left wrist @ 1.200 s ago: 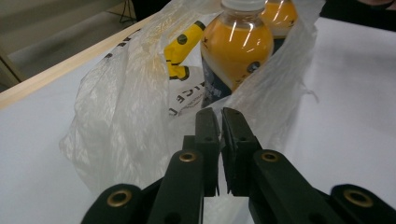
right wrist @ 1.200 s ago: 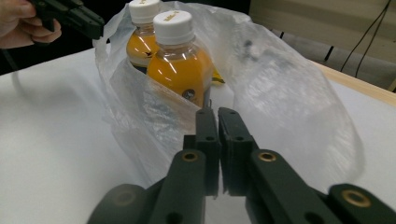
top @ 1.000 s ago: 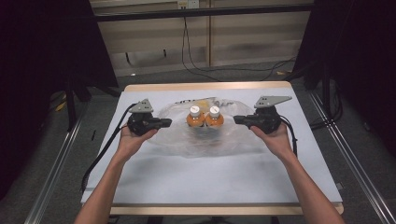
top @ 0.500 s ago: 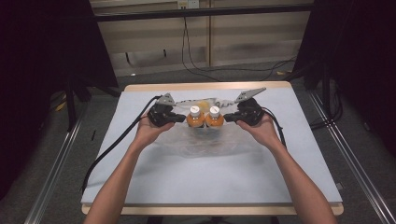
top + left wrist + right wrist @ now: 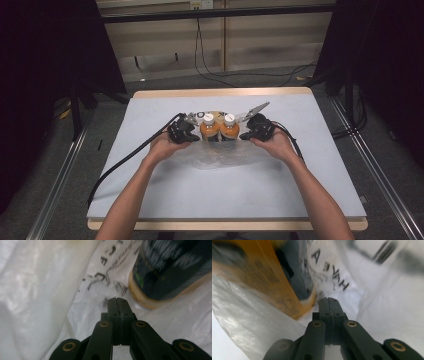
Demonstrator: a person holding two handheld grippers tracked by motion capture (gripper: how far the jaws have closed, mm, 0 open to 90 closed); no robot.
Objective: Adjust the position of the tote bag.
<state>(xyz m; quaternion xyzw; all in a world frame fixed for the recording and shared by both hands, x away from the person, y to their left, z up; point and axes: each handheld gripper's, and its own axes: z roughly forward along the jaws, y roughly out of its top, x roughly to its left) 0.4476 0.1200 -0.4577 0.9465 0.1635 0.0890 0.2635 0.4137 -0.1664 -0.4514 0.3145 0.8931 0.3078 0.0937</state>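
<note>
With both the left gripper [image 5: 192, 134] and right gripper [image 5: 246, 135] jaws pressed fully together, seemingly pinching the clear plastic bag [image 5: 220, 156] film at 9 and 3 o'clock of the two orange bottles [image 5: 220, 129] mid-table, lift both sides evenly.

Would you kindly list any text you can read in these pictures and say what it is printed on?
"HAVE A": black print on the clear plastic bag, in the right gripper view.
Smaller lines under it: too blurred to read.
Black letters on the bag in the left gripper view: partial and blurred, unreadable.
Bottle label, dark with pale marks: blurred, unreadable.
Print on the bag behind the two bottles in the high view: too small to read.
</note>
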